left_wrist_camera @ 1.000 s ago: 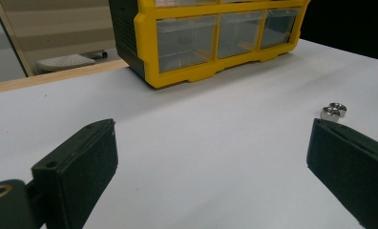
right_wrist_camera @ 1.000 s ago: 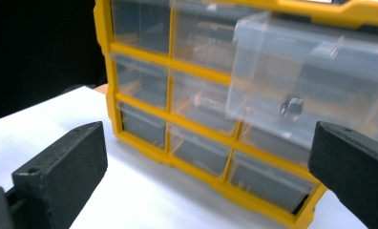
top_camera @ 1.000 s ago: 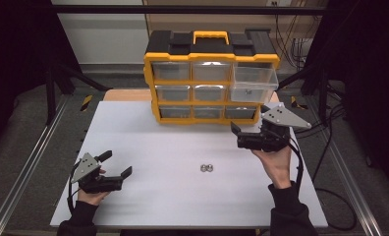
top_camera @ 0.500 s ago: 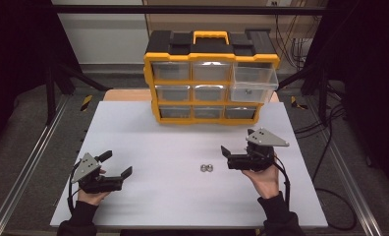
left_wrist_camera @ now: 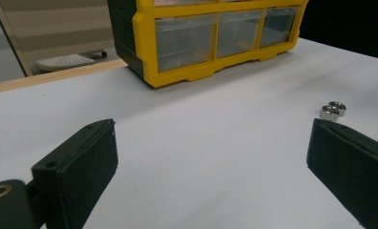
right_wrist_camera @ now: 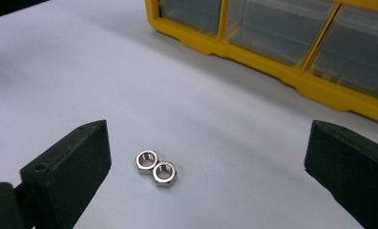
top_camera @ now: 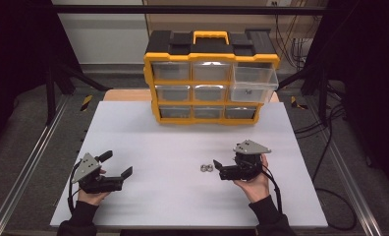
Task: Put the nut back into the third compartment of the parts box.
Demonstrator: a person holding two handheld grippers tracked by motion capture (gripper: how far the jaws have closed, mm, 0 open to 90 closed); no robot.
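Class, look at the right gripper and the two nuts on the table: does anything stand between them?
Nothing visible does. The right gripper stands open just beside the two hex nuts, with bare white table between its jaws and them.

A yellow and black drawer cabinet [top_camera: 211, 78] stands at the far middle of the white desk [top_camera: 148, 147] and serves as the landmark here. It has a yellow carry handle [top_camera: 210, 35] on its black top and three rows of clear drawers. The upper right drawer [top_camera: 254, 83] of the cabinet is pulled out toward the front. Behind the cabinet's left corner a wooden board [top_camera: 126, 95] shows beyond the desk's edge. To the cabinet's left, black frame struts [top_camera: 60, 73] slant to the floor; to its right, dark cables [top_camera: 325, 123] trail on the floor.
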